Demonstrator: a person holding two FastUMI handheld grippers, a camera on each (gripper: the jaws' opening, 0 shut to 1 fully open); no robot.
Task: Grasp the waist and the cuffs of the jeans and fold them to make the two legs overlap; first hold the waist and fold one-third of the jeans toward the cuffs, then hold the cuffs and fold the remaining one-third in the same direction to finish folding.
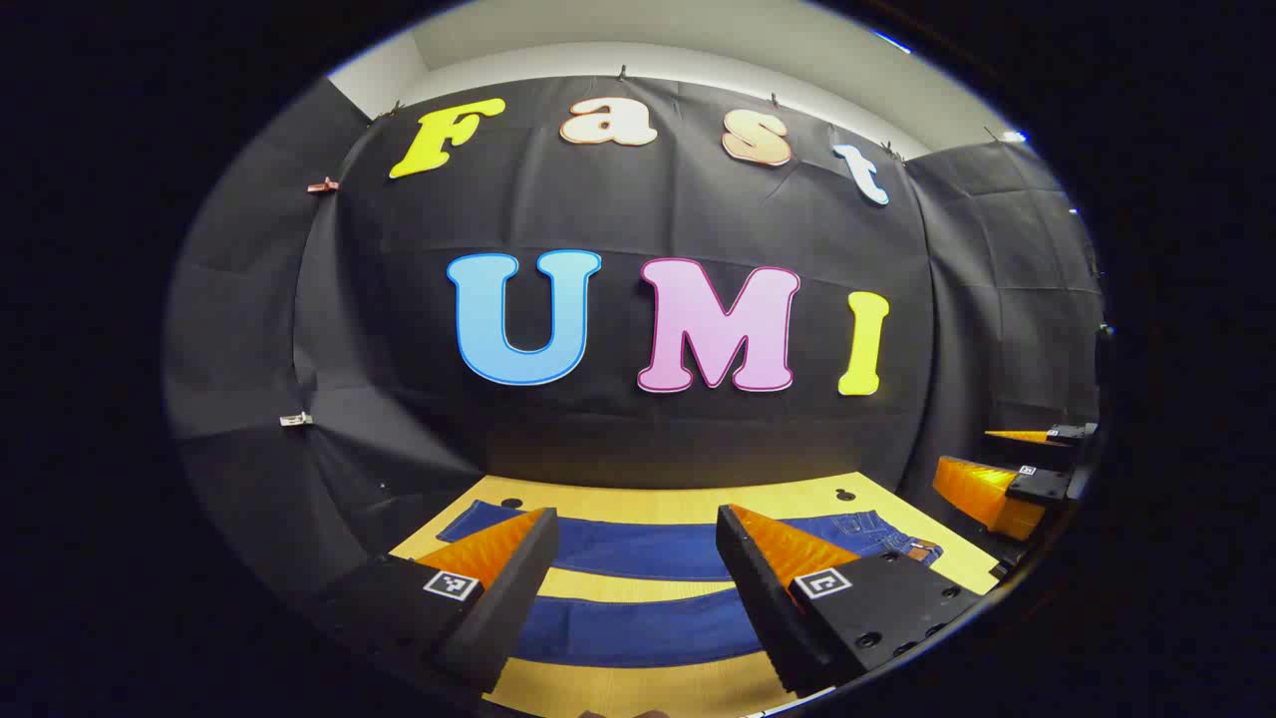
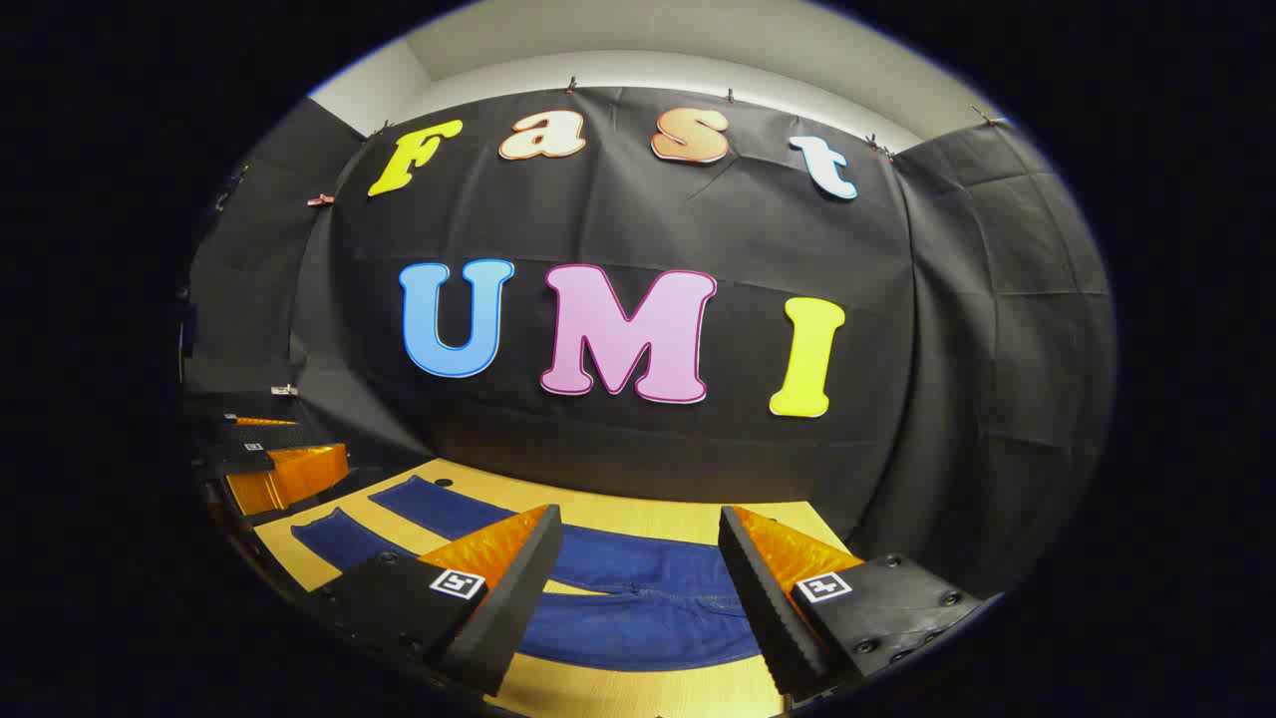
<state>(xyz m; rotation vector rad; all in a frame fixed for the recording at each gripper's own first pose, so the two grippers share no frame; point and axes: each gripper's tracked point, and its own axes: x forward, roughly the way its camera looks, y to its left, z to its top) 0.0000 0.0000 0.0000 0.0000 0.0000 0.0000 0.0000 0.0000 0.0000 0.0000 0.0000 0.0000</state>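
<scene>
Blue jeans (image 1: 638,630) lie flat on the yellow wooden table (image 1: 648,504), their two legs side by side with a strip of table between them. The waist, with a brown patch (image 1: 902,545), is toward the right in the left gripper view. My left gripper (image 1: 636,514) hovers open above the legs, holding nothing. In the right gripper view the seat and waist of the jeans (image 2: 638,598) lie under my right gripper (image 2: 639,511), which is open and off the cloth. Each gripper also appears from the side: the right gripper (image 1: 962,449) and the left gripper (image 2: 322,439).
The table (image 2: 618,688) ends at the black cloth wall at the back and on both sides. Two small dark holes (image 1: 511,503) (image 1: 844,493) sit near its far edge. A bare wood strip runs along the near edge in front of the jeans.
</scene>
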